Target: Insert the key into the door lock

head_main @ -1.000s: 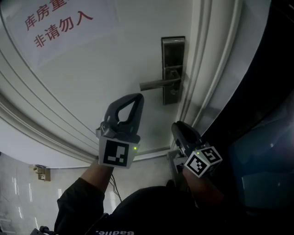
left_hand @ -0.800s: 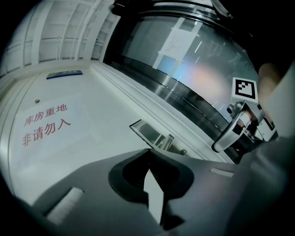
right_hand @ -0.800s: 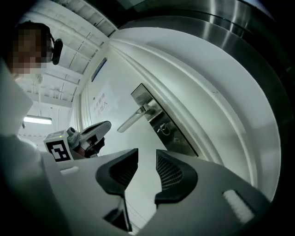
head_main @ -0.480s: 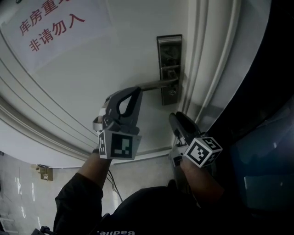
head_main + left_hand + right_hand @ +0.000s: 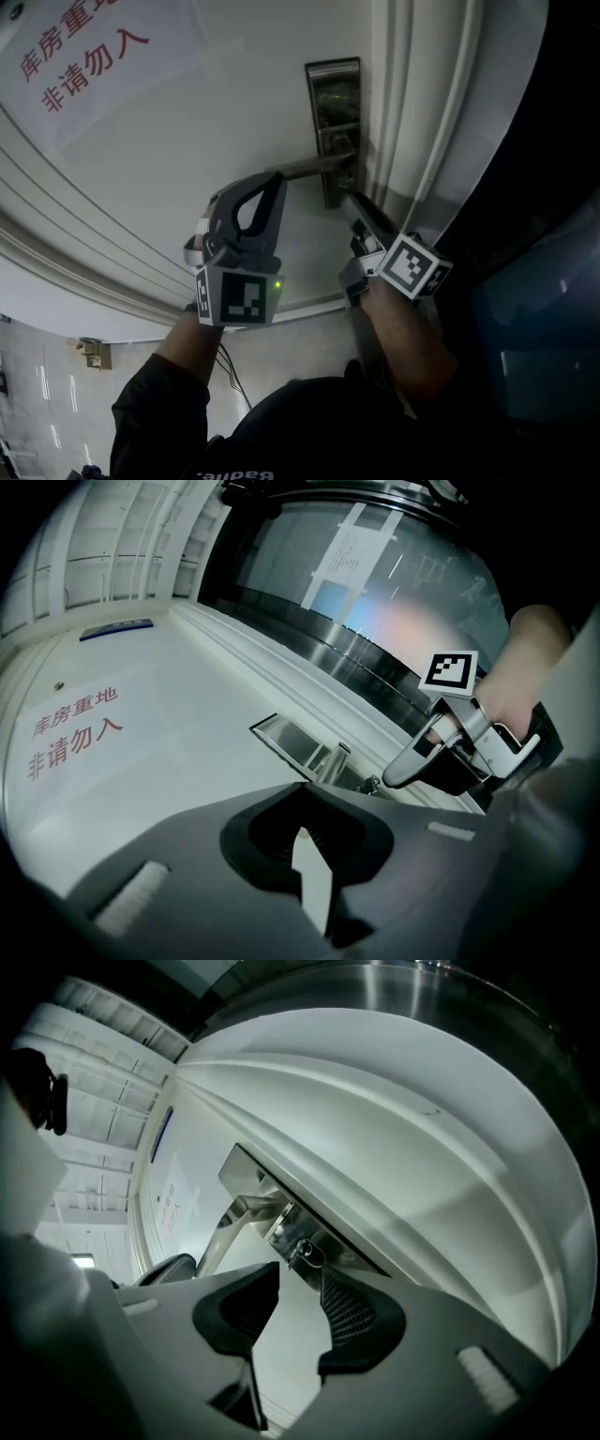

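Note:
A steel lock plate (image 5: 333, 98) with a lever handle (image 5: 314, 167) is on the white door. In the right gripper view a small key (image 5: 305, 1252) with a ring sits in the plate's lower part, just beyond my right gripper (image 5: 298, 1279). That gripper is open. Its jaws have just been opening wide, then closing slightly, with nothing between them. In the head view my right gripper (image 5: 352, 199) points at the plate's bottom and hides the key. My left gripper (image 5: 275, 178) is shut and empty, its tips at the lever's free end; I cannot tell whether they touch.
A paper notice (image 5: 84, 52) with red characters hangs on the door at upper left. Raised door-frame mouldings (image 5: 412, 112) run just right of the lock. Beyond them is a dark surface. Tiled floor with a small fitting (image 5: 92, 352) lies at lower left.
My right gripper has moved up to the bottom of the lock plate and rolled. My left gripper has come in to the lever's free end.

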